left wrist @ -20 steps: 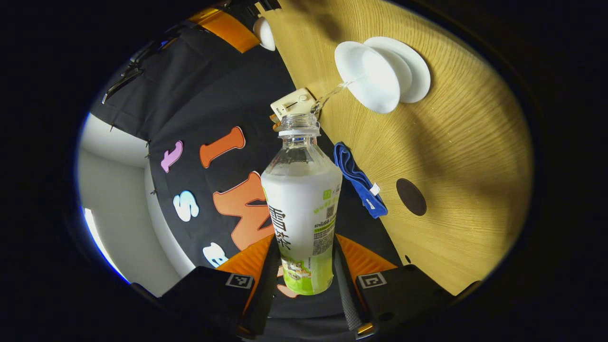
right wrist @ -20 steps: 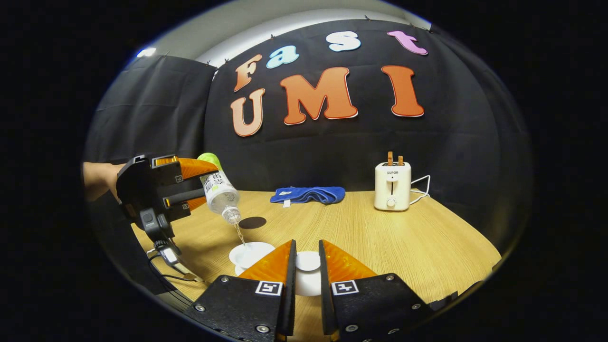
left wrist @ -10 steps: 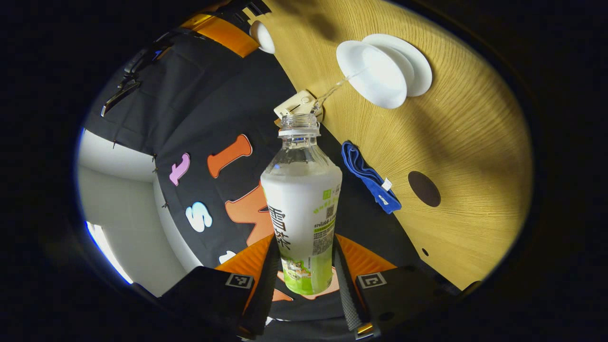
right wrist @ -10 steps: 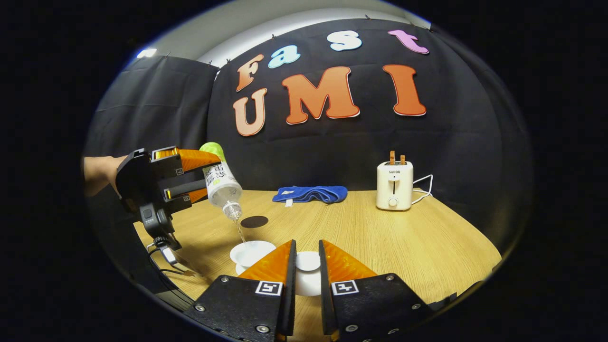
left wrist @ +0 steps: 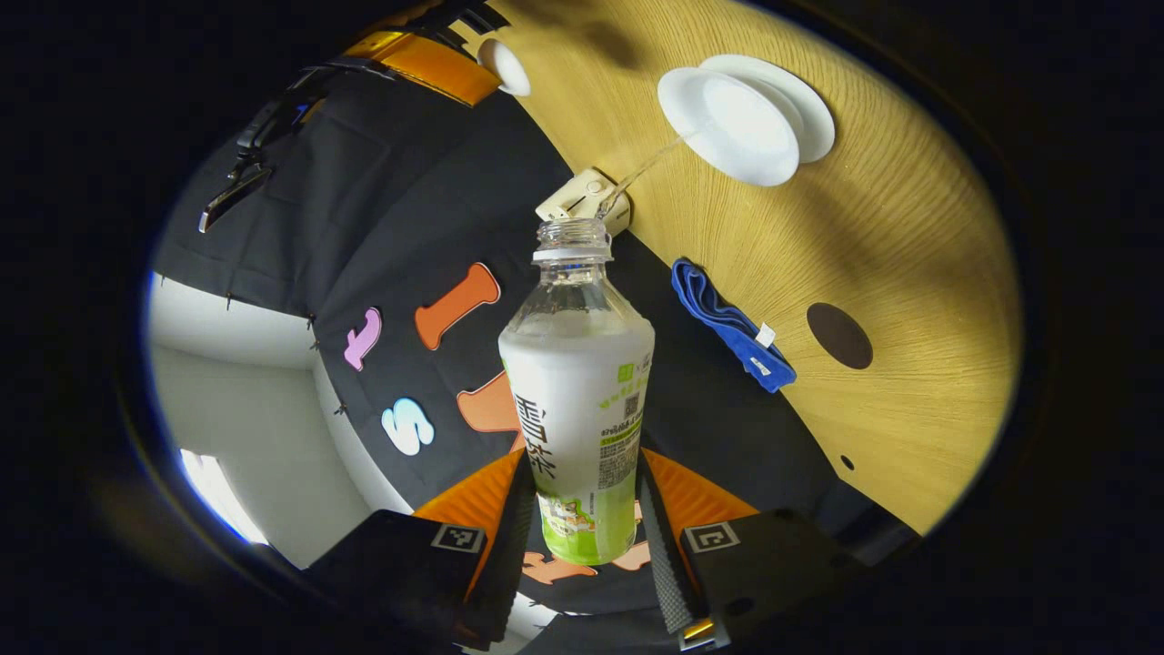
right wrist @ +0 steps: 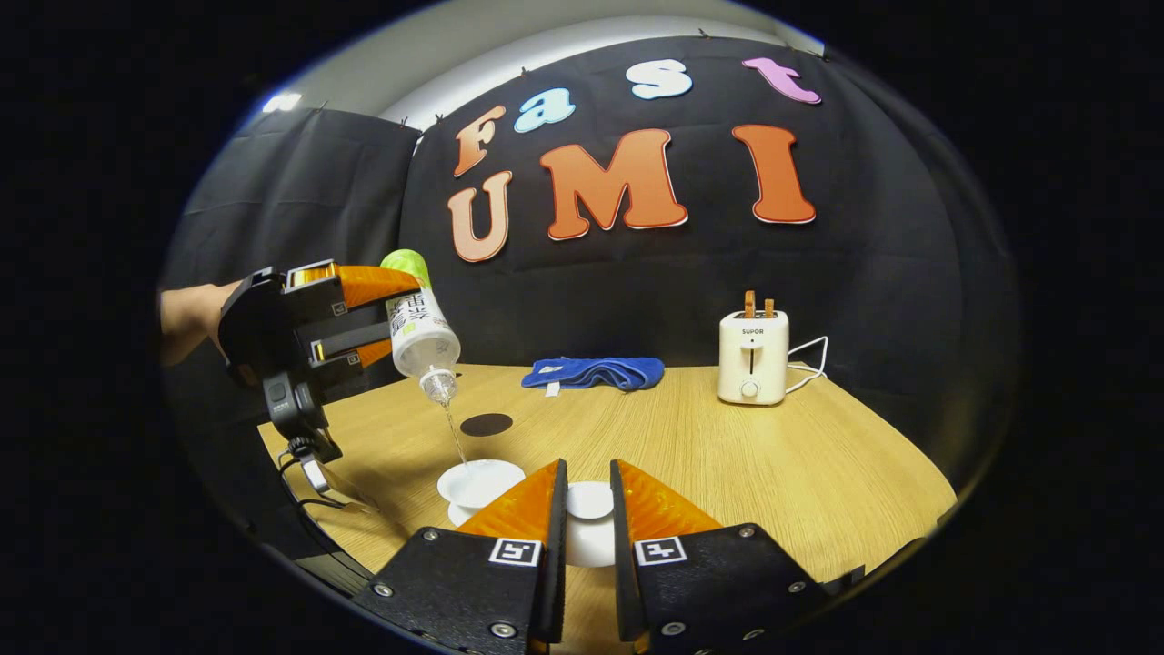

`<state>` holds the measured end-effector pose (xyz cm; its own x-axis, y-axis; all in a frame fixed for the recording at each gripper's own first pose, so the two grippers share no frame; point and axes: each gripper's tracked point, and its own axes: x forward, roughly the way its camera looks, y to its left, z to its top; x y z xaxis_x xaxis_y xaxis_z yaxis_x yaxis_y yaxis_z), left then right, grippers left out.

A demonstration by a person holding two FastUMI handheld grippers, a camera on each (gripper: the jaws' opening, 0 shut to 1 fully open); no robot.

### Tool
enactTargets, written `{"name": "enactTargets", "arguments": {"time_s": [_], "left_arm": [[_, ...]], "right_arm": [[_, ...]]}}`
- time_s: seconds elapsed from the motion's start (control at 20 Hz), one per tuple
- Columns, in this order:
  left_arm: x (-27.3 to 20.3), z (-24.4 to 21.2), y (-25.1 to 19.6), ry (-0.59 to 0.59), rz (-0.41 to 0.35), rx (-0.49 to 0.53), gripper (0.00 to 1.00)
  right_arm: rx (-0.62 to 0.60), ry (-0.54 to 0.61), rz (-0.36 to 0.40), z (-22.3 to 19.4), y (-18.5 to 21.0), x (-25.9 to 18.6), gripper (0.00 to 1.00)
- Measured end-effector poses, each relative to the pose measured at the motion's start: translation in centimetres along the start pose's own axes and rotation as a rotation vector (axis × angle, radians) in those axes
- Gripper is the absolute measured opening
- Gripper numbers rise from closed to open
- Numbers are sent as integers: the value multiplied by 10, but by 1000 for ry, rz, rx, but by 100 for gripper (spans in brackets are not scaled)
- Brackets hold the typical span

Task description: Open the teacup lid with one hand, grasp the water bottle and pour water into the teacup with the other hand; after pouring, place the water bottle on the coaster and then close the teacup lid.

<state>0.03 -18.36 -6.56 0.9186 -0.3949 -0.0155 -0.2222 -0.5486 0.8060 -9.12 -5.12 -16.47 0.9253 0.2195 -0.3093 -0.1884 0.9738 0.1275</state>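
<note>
Change: the left hand-held gripper (right wrist: 386, 314) has risen since a second ago, so the water bottle (left wrist: 576, 400) tips from higher up and the stream to the teacup (right wrist: 480, 482) runs longer
Left hand-held gripper: clamped on the water bottle, both orange fingers (left wrist: 691, 496) pressing its sides (bottle neck down, uncapped)
Teacup: open on its saucer on the bench (right wrist: 746, 455), just left of the right hand-held gripper (right wrist: 587, 509)
Right hand-held gripper: closed on the white lid (right wrist: 589, 502), held low beside the teacup
Coaster (right wrist: 486, 424): dark disc, bare, beyond the teacup
Writing: the toaster (right wrist: 751, 357) carries a small printed word on its front; the bottle label has large dark characters and a code square
Cloth (right wrist: 593, 372): blue, at the bench's back edge
</note>
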Motion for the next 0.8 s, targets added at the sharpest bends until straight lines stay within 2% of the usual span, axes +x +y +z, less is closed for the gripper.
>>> {"name": "enactTargets", "arguments": {"time_s": [0.2,0.35,0.5,0.55,0.6,0.7,0.75,0.8], "left_arm": [[-6,8,-6,-5,-18,-36,62],[-8,22,-17,-30,-32,-36,67],[-12,34,-26,-50,-45,-60,63],[-13,39,-31,-55,-50,-72,65],[-12,44,-34,-59,-53,-90,67],[-17,52,-42,-67,-77,-148,63],[-18,56,-50,-69,-107,-192,65],[-19,63,-60,-85,-149,-252,61]], "right_arm": [[6,1,-3,-1,-1,0,23],[7,3,-7,-1,0,0,23],[4,13,-2,-3,4,-1,23],[-1,17,-4,-4,5,0,23],[-3,20,-4,-3,6,1,23],[-3,21,3,-2,11,3,23],[-4,22,5,-2,13,3,23],[-5,25,8,-2,14,4,23]]}}
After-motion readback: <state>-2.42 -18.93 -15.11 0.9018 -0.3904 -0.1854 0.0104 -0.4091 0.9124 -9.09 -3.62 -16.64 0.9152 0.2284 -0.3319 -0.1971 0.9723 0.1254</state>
